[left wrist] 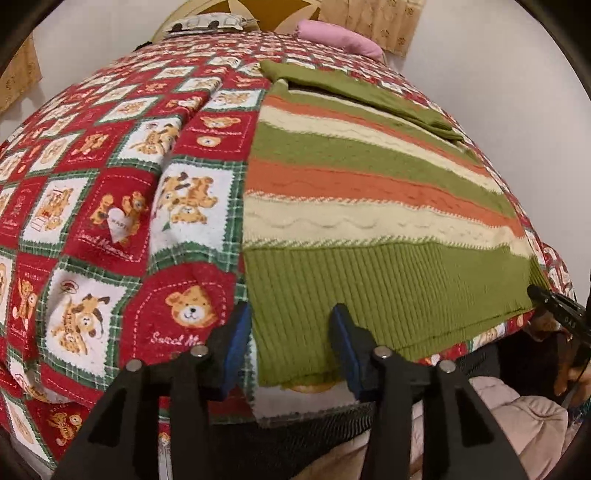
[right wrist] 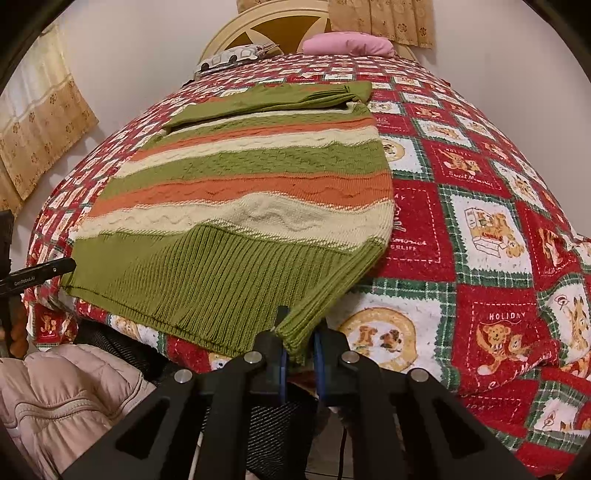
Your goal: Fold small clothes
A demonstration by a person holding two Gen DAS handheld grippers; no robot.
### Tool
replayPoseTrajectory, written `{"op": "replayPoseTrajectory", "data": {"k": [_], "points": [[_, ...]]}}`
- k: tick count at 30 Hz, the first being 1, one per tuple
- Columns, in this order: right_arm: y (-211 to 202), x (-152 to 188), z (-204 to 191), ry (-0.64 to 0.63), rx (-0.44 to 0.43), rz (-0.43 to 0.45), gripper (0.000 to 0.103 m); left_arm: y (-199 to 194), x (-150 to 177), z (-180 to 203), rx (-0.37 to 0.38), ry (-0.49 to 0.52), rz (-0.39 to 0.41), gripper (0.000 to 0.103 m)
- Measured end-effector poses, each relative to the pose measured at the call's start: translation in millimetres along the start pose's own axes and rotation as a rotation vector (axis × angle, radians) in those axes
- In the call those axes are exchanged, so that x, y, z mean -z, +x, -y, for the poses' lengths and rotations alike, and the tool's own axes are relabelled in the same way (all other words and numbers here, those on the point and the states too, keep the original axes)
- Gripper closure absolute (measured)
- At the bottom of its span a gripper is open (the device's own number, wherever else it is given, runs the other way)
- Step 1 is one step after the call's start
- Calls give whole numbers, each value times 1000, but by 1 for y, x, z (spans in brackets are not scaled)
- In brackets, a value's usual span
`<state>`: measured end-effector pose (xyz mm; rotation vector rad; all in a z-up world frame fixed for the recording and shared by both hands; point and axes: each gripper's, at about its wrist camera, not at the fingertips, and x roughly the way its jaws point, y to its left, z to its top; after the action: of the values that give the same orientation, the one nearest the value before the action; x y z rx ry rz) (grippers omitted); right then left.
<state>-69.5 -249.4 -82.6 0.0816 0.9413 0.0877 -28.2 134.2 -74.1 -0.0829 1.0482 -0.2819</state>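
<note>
A striped knit sweater in green, orange and cream lies flat on the bed, its ribbed green hem towards me. A green sleeve is folded across its far end. My left gripper stands open over the hem's left corner, which lies between its blue pads without being pinched. My right gripper is shut on the hem's right corner, which is bunched between its pads and slightly lifted. Each gripper also shows at the edge of the other's view: the right gripper and the left gripper.
A red, green and white teddy-bear bedspread covers the bed. A pink pillow and a patterned pillow lie at the headboard. A puffy beige jacket sits below the bed's near edge.
</note>
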Motion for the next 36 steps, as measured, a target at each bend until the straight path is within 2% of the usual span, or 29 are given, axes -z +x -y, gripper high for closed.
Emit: {"op": "replayPoseTrajectory", "data": {"k": [3,5,6,8,11,14,17,19,26,31,36], "points": [[0,0,0,3,-2,1,92,0,0,3,6,10,-16,48],[0,0,1,3,-2,1,92,0,1,4,10,2,-18,51],[0,0,0,4,-2,1,92,0,1,2,6,-10,-15,55],[0,0,1,5,-5,2,92,0,0,-3,-21,-34,-8,86],[0,1,2,6,-9,4,92,-1,-1,-13,27,-95,-10,92],[0,1,2,6,-16,1,94,-3,-2,-11,34,-100,-3,97],[-8,-6,6,27,-62,15,96,-8,-9,-10,107,-120,6,98],[-16,-15,12,75,-130,35,96,-11,-18,-8,147,-122,14,98],[-17,-76,31,216,-292,137,96,-1,-84,11,198,-58,36,98],[9,-130,50,304,-305,173,96,15,-140,19,145,-6,92,98],[58,-168,67,373,-238,149,97,32,-178,7,98,-13,109,98]]}}
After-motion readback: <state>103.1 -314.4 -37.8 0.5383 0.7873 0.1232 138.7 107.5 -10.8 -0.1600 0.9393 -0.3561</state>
